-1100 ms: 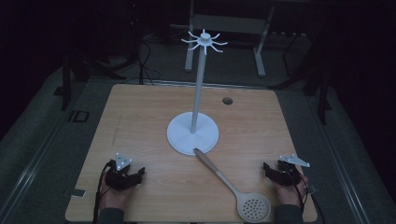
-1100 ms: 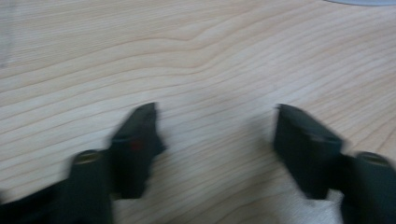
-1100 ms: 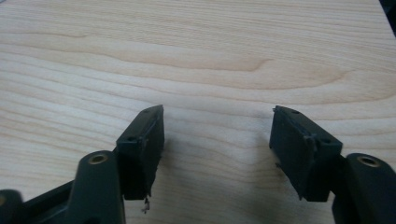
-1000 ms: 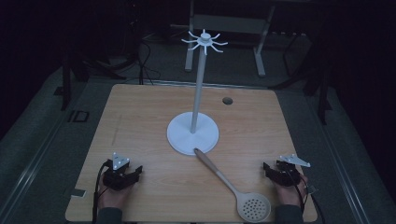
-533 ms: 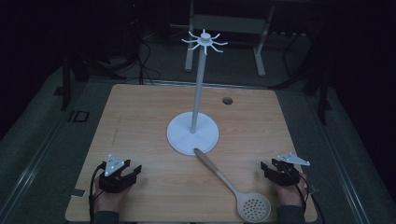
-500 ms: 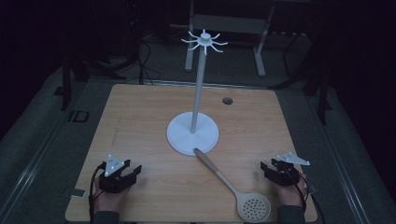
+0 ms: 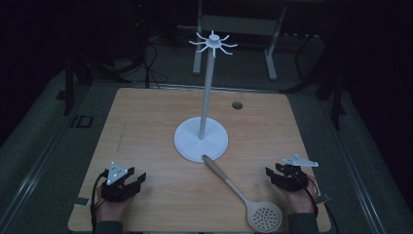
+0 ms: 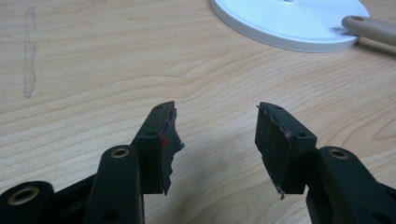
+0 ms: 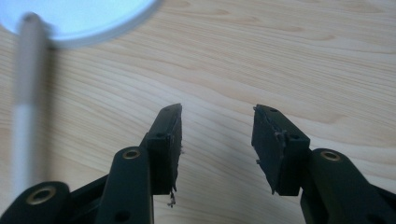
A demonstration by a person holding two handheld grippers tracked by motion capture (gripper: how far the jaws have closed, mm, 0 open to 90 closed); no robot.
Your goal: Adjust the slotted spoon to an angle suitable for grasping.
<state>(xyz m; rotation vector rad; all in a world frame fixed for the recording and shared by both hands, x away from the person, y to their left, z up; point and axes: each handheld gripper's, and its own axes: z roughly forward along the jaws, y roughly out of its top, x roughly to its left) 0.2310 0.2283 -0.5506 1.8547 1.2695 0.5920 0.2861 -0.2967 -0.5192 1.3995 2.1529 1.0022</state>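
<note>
No readable text, label, brand or number anywhere

A white hook stand (image 7: 201,139) rises mid-table. A wooden skimmer spoon (image 7: 242,194) lies with its handle tip touching the stand's base. The left gripper (image 7: 127,183) and right gripper (image 7: 275,176) rest well apart from the stand, near the table's (image 7: 146,122) front edge.

Right gripper view: spoon handle (image 9: 23,107) at left is blurred, lower end cut by frame's bottom edge; white stand base (image 9: 79,18) cropped at top. Left gripper view: the base and handle are cropped upper right.
</note>
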